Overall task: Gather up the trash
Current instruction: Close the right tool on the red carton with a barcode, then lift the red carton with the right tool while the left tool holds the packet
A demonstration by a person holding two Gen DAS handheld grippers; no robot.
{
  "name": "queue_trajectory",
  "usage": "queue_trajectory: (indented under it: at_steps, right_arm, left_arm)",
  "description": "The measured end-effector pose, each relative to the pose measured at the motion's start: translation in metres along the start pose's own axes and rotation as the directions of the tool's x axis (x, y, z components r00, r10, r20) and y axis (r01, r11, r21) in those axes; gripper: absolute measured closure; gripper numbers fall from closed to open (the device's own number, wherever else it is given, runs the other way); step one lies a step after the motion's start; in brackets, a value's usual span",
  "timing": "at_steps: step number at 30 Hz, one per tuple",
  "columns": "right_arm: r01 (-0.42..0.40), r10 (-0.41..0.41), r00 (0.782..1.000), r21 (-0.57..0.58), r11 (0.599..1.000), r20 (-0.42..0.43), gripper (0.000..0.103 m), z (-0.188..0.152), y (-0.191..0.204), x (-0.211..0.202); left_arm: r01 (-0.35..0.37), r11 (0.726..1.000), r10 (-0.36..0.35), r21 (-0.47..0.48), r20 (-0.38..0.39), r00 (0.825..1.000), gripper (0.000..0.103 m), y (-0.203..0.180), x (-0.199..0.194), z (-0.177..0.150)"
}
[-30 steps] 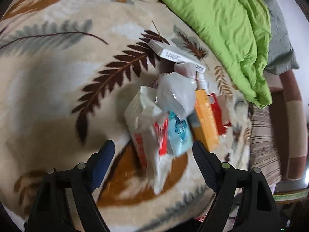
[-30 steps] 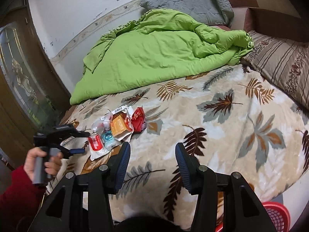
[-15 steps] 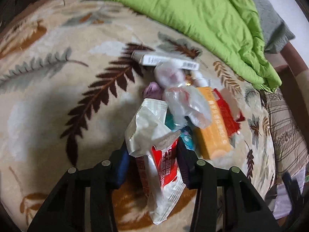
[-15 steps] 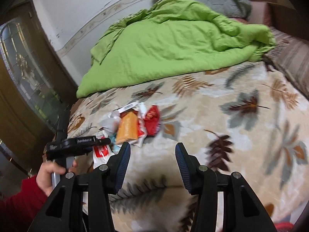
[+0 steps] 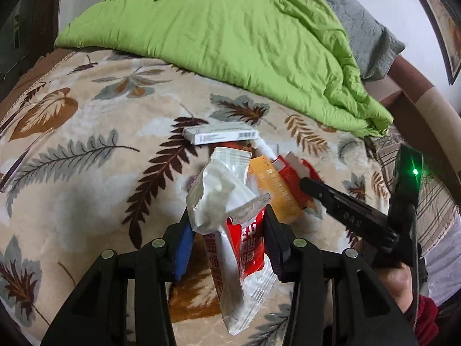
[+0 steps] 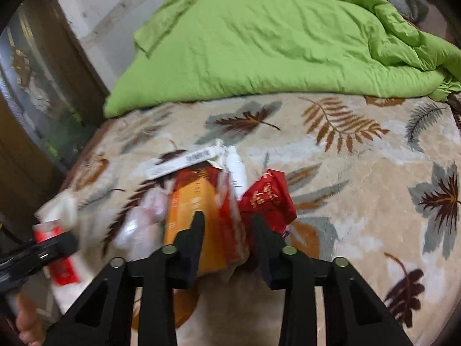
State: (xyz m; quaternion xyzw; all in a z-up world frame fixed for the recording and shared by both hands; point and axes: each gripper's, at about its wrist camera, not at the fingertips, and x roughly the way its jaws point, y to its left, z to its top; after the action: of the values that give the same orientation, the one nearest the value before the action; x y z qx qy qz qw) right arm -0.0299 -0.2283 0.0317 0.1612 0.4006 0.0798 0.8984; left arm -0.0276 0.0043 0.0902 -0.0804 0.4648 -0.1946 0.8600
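Note:
A pile of trash lies on the leaf-patterned blanket (image 5: 86, 178). My left gripper (image 5: 226, 230) is shut on a white and red snack wrapper (image 5: 230, 219), lifted above the blanket; it also shows at the left of the right wrist view (image 6: 57, 248). My right gripper (image 6: 227, 219) is open, its fingers around a red wrapper and the edge of an orange box (image 6: 190, 216), with a red packet (image 6: 269, 199) just right of it. A white flat box (image 5: 220, 135), a small white bottle (image 6: 237, 170) and clear plastic (image 6: 144, 216) lie in the pile.
A crumpled green quilt (image 5: 230, 37) covers the far half of the bed, with a grey pillow (image 5: 366, 34) behind it. A dark wooden cabinet (image 6: 34, 101) stands at the bed's left side. My right gripper reaches into the left wrist view (image 5: 345, 213).
My left gripper closed on the snack wrapper and lifted it off the pile. My right gripper moved forward and down to the orange box and red wrappers, still open.

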Motion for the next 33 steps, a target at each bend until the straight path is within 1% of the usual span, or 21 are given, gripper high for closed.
queue_trajectory:
  at_steps: [1, 2, 3, 5, 6, 9, 12, 15, 18, 21, 25, 27, 30, 33]
  right_arm:
    - [0.007, -0.007, 1.0, -0.011, 1.0, -0.014, 0.091, 0.0, 0.001, 0.005]
    - [0.021, -0.022, 1.0, -0.026, 0.999, -0.02, 0.096, -0.001, 0.003, 0.006]
    - [0.028, -0.028, 1.0, -0.033, 0.999, -0.001, 0.098, -0.004, 0.004, 0.001]
    - [0.015, -0.014, 0.999, -0.032, 0.999, 0.029, 0.099, -0.008, 0.005, -0.01]
    - [0.033, -0.031, 0.998, -0.038, 0.999, 0.057, 0.099, -0.011, 0.007, -0.02]
    - [0.043, -0.04, 0.993, -0.025, 0.999, 0.115, 0.099, -0.016, 0.01, -0.043]
    - [0.068, -0.064, 0.979, -0.016, 0.998, 0.194, 0.1, -0.026, 0.013, -0.076]
    - [0.081, -0.076, 0.966, -0.01, 0.997, 0.247, 0.1, -0.031, 0.015, -0.102]
    - [0.102, -0.094, 0.951, -0.013, 0.995, 0.296, 0.1, -0.029, 0.012, -0.13]
    - [0.123, -0.111, 0.933, -0.011, 0.992, 0.341, 0.1, -0.023, 0.003, -0.161]
    - [0.171, -0.15, 0.901, -0.016, 0.985, 0.406, 0.1, -0.015, -0.007, -0.203]
    - [0.195, -0.169, 0.882, -0.014, 0.981, 0.44, 0.1, -0.01, -0.012, -0.224]
    - [0.212, -0.183, 0.86, -0.007, 0.977, 0.477, 0.1, -0.005, -0.015, -0.25]
    - [0.216, -0.184, 0.838, -0.003, 0.976, 0.514, 0.1, -0.003, -0.015, -0.277]
  left_arm:
    - [0.0, 1.0, 0.0, -0.003, -0.006, 1.0, 0.06, 0.001, 0.002, -0.002]
    - [-0.001, 1.0, 0.001, -0.009, -0.011, 1.0, 0.06, 0.004, 0.004, -0.003]
    - [0.0, 1.0, 0.0, -0.013, -0.014, 1.0, 0.06, 0.006, 0.005, -0.005]
    - [0.001, 1.0, -0.001, -0.016, -0.01, 1.0, 0.06, 0.008, 0.006, -0.01]
    - [-0.002, 1.0, 0.002, -0.015, -0.004, 1.0, 0.06, 0.008, 0.005, -0.011]
    - [-0.005, 1.0, 0.005, -0.011, 0.015, 1.0, 0.06, 0.005, 0.0, -0.014]
    - [0.004, 1.0, -0.004, 0.005, 0.046, 0.999, 0.06, -0.007, -0.011, -0.012]
    - [0.0, 0.999, -0.004, 0.043, 0.085, 0.996, 0.06, -0.026, -0.027, -0.007]
    - [0.009, 0.997, -0.019, 0.08, 0.127, 0.992, 0.06, -0.048, -0.048, 0.001]
    - [0.015, 0.992, -0.037, 0.122, 0.179, 0.983, 0.06, -0.074, -0.072, 0.007]
    - [0.02, 0.987, -0.056, 0.16, 0.223, 0.973, 0.059, -0.102, -0.096, 0.01]
    - [0.015, 0.984, -0.058, 0.178, 0.241, 0.969, 0.059, -0.113, -0.105, 0.011]
    - [0.019, 0.979, -0.073, 0.201, 0.265, 0.962, 0.059, -0.13, -0.122, 0.012]
    - [0.031, 0.977, -0.091, 0.212, 0.28, 0.956, 0.059, -0.138, -0.137, 0.009]
